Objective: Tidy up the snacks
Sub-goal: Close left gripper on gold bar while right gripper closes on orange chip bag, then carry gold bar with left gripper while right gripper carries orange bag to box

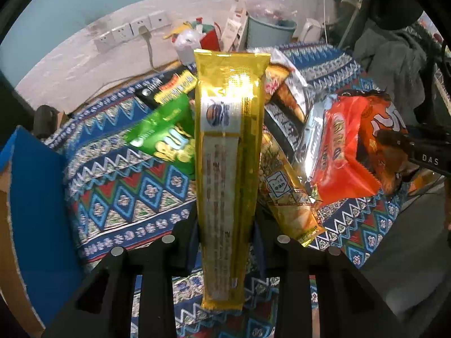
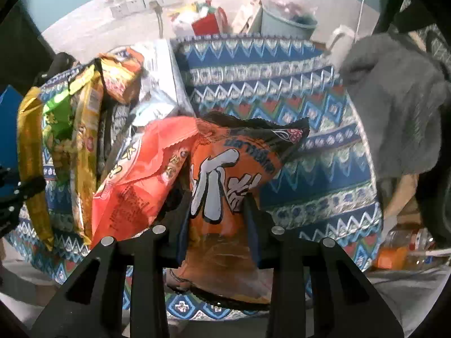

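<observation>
Snacks, light and crinkly: long gold packet [image 1: 225,152], stiffish, pinched low at frame centre by left tool [image 1: 225,225]; soft orange chip bag [image 2: 225,197], slippery, clamped mid-body by right tool [image 2: 218,211]; remainder heaped on patterned surface [image 1: 118,197].

My left gripper [image 1: 225,225] is black, clamped on a long gold packet [image 1: 225,146] with a pale label strip and a blue-orange round logo. Left of that gold packet: green bag [image 1: 166,138] with yellow lettering; right of it: red-orange packet [image 1: 344,155] with a silver edge. My right gripper [image 2: 217,211], also black, pinches an orange bag [image 2: 225,183] with white characters and a black top. The tablecloth [image 1: 126,194] under the gold packet has a blue, white, red and green zigzag-and-diamond pattern.
</observation>
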Action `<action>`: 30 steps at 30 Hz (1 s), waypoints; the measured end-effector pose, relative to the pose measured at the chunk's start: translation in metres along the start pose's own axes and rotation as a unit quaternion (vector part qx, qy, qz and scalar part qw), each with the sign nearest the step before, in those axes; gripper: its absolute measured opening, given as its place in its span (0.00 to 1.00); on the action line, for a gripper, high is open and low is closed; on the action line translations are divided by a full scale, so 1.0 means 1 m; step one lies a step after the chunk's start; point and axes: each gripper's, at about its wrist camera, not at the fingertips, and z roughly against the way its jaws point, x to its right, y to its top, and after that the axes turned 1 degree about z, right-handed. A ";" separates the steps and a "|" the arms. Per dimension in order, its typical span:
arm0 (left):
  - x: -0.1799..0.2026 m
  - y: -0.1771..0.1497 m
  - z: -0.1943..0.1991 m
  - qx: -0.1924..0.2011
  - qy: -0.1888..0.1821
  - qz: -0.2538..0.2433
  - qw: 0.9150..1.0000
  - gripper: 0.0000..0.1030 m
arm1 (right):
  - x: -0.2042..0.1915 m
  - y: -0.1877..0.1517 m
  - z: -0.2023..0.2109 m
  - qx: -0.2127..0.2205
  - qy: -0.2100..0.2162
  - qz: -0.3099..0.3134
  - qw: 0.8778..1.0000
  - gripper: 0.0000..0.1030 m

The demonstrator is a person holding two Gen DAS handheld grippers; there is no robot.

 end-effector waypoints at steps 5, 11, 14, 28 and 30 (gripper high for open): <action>-0.010 -0.001 0.024 0.019 0.005 0.010 1.000 0.32 | -0.003 0.004 0.026 0.034 -0.009 0.004 0.999 0.31; -0.026 0.001 0.050 0.046 0.016 0.018 0.999 0.31 | -0.009 0.011 0.053 0.077 -0.004 0.000 0.997 0.31; -0.032 0.001 0.059 0.054 0.011 0.027 0.998 0.31 | -0.019 0.016 0.066 0.097 0.006 0.004 0.995 0.31; -0.060 -0.007 0.118 0.121 0.012 0.044 0.992 0.31 | -0.097 0.043 0.090 0.133 0.057 0.070 0.987 0.31; -0.067 -0.010 0.127 0.131 0.015 0.049 0.990 0.31 | -0.108 0.046 0.092 0.134 0.065 0.077 0.986 0.31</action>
